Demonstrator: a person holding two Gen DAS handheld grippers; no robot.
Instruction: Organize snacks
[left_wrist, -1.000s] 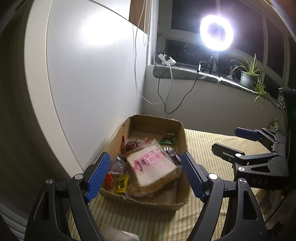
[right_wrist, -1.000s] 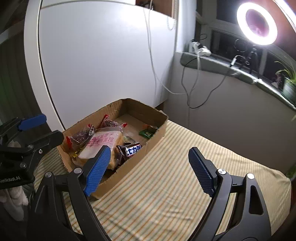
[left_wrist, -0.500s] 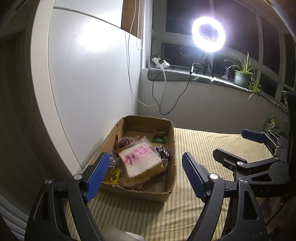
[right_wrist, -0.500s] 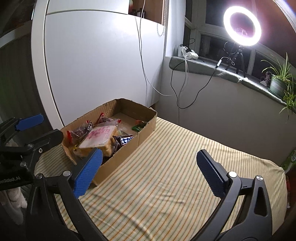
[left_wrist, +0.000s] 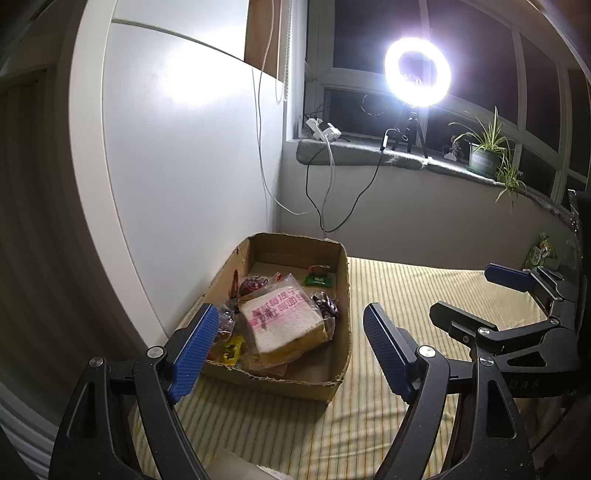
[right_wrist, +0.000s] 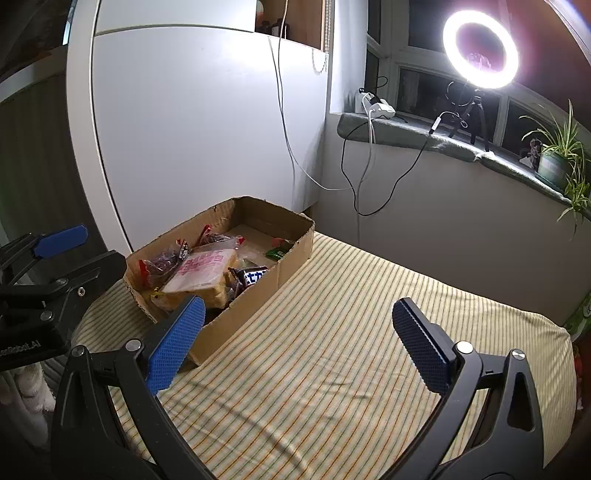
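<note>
A cardboard box (left_wrist: 345, 295) (right_wrist: 266, 291) sits on the striped cloth by the white cabinet. It holds a wrapped bread pack (left_wrist: 284, 317) (right_wrist: 203, 271), a chocolate bar (right_wrist: 255, 275), a green packet (left_wrist: 317, 278) and dark red-wrapped snacks (left_wrist: 253, 284). My left gripper (left_wrist: 290, 314) hovers open before the box's near end with nothing between its blue pads. My right gripper (right_wrist: 297, 306) stands wide open over bare cloth to the right of the box, also holding nothing. Each gripper also shows in the other's view: the right gripper (left_wrist: 461, 288) and the left gripper (right_wrist: 103, 245).
The striped cloth (right_wrist: 332, 350) stretches right of the box. A white cabinet (left_wrist: 184, 166) stands behind the box. A ring light (left_wrist: 417, 70), cables and a potted plant (left_wrist: 484, 155) stand on the windowsill. A green snack bag (left_wrist: 541, 254) lies at the far right edge.
Both grippers have drawn back from the box, which now looks smaller and farther. The right gripper's jaws have spread wider. The left jaws look the same.
</note>
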